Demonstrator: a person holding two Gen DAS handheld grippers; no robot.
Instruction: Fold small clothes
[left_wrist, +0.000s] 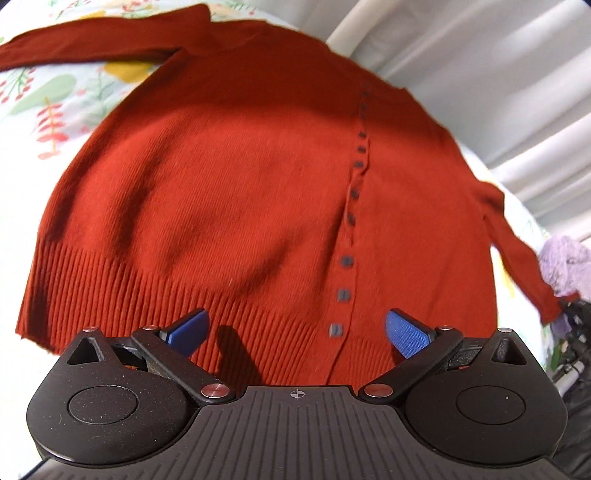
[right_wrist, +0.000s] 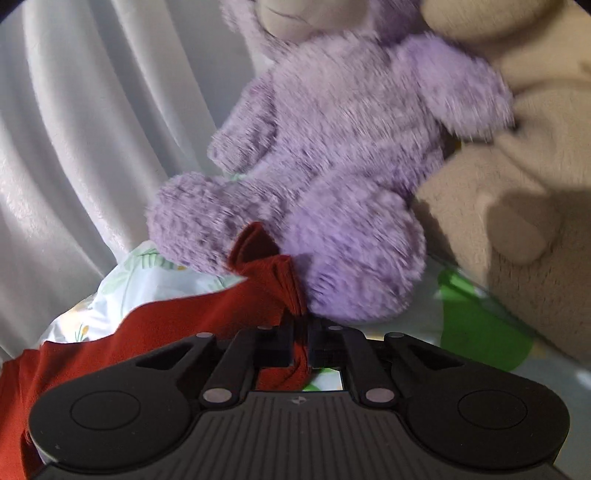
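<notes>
We can read no words, brands or numbers; the only sign is a small crosshair mark at twelve o'clock on the ribbed body of the left gripper (left_wrist: 295, 330) and of the right gripper (right_wrist: 302, 338).

Around the red cardigan (left_wrist: 240, 177), floral bedsheet (left_wrist: 55, 96) lies bare beside its far sleeve, while a purple plush toy (right_wrist: 332, 177), a beige plush (right_wrist: 524, 184) and curtain (right_wrist: 74, 129) crowd its near cuff.

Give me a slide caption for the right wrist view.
Right gripper clamped on the red cardigan's cuff, right beside a purple plush toy.
</notes>
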